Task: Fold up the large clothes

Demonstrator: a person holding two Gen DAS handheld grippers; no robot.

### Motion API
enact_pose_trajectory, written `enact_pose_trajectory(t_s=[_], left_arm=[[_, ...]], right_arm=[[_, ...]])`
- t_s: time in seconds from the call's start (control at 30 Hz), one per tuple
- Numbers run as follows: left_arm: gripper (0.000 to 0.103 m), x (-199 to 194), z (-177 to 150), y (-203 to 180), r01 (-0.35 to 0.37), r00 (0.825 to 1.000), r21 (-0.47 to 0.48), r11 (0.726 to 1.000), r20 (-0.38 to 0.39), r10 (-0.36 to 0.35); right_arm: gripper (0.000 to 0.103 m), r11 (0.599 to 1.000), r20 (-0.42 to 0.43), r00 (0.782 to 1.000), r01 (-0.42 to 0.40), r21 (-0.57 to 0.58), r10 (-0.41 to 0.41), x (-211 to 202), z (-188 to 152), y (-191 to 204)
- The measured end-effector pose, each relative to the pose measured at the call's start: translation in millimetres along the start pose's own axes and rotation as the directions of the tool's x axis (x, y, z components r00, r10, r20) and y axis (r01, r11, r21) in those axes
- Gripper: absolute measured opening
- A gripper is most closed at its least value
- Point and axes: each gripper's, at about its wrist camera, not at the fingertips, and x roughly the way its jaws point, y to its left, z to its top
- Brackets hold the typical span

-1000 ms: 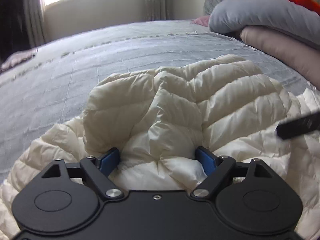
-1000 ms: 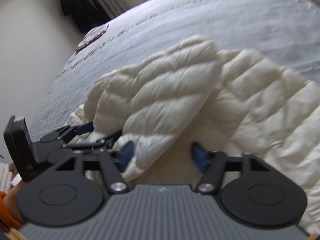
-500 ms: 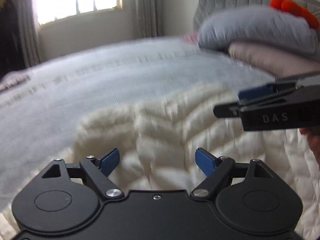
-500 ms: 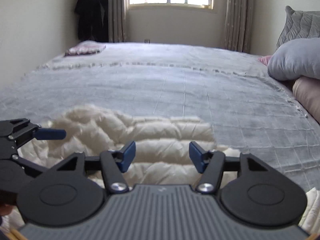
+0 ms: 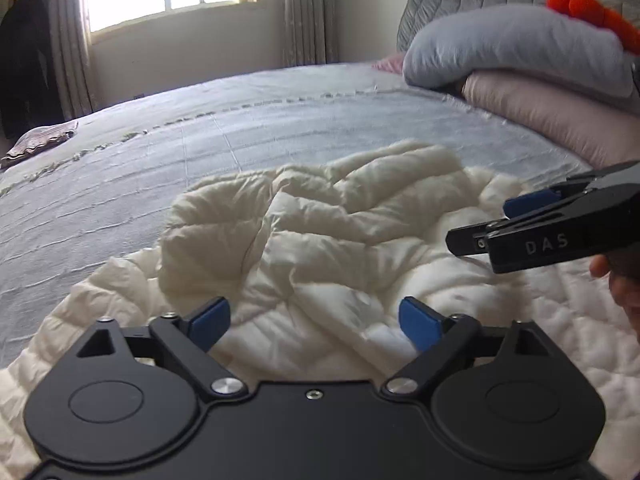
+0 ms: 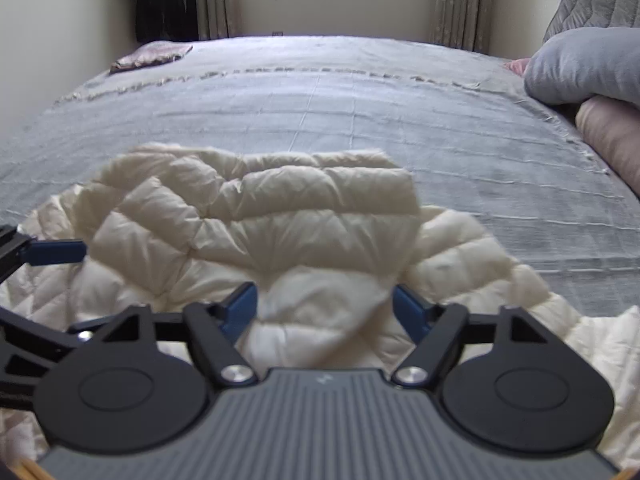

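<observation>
A cream quilted puffer jacket (image 5: 320,236) lies crumpled on the grey bed, with a sleeve folded across its body (image 6: 280,200). My left gripper (image 5: 314,322) is open and empty, hovering just above the jacket's near part. My right gripper (image 6: 326,310) is open and empty above the jacket's middle. The right gripper also shows in the left wrist view (image 5: 560,228) at the right, above the jacket. One blue finger of the left gripper shows at the left edge of the right wrist view (image 6: 52,252).
The grey bedspread (image 6: 340,112) stretches far ahead. A grey pillow (image 5: 512,44) lies on a pink one (image 5: 560,116) at the right, with an orange-red fluffy thing (image 5: 592,12) on top. A small folded cloth (image 6: 152,54) lies at the far left corner.
Both grippers have lifted off the jacket and tilted up to look across the bed. The sleeve that was between the jaws now lies loose on the jacket.
</observation>
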Motion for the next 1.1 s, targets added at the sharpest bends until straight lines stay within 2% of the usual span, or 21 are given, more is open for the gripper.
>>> enact_pose_trajectory(t_s=[0.1, 0.23, 0.3, 0.53, 0.67, 0.8, 0.93, 1.03, 1.1], left_arm=[[0.096, -32, -2, 3, 0.007, 1.0, -0.073, 0.997, 0.004, -0.007], [0.097, -72, -9, 5, -0.052, 0.999, -0.12, 0.991, -0.02, 0.05], [0.103, -92, -16, 9, -0.063, 0.998, -0.145, 0.987, -0.011, 0.062], [0.103, -138, -46, 19, -0.09, 0.996, -0.247, 0.965, -0.035, 0.084], [0.103, -152, -68, 21, -0.138, 0.99, -0.267, 0.954, -0.059, 0.126], [0.103, -159, -86, 23, -0.172, 0.985, -0.286, 0.943, -0.073, 0.157], [0.103, -163, -100, 27, -0.174, 0.984, -0.319, 0.931, -0.088, 0.154], [0.103, -164, -105, 26, -0.196, 0.98, -0.331, 0.923, -0.097, 0.173], [0.103, -163, -107, 25, -0.202, 0.979, -0.342, 0.918, -0.101, 0.177]], right_arm=[[0.088, 0.999, -0.001, 1.0, 0.024, 0.024, -0.024, -30, -3, -18], [0.097, 0.995, 0.01, 0.998, 0.067, 0.071, -0.068, -70, -17, -46], [0.098, 0.989, 0.022, 0.996, 0.089, 0.121, -0.092, -90, -28, -64], [0.1, 0.925, -0.009, 0.985, 0.165, 0.343, -0.172, -140, -76, -137], [0.101, 0.859, -0.031, 0.966, 0.243, 0.451, -0.257, -166, -105, -187], [0.101, 0.763, -0.074, 0.938, 0.32, 0.562, -0.339, -179, -134, -238], [0.101, 0.659, -0.124, 0.913, 0.369, 0.655, -0.389, -179, -162, -284], [0.1, 0.601, -0.147, 0.913, 0.365, 0.711, -0.381, -172, -179, -307], [0.098, 0.595, -0.126, 0.921, 0.337, 0.73, -0.368, -167, -182, -315]])
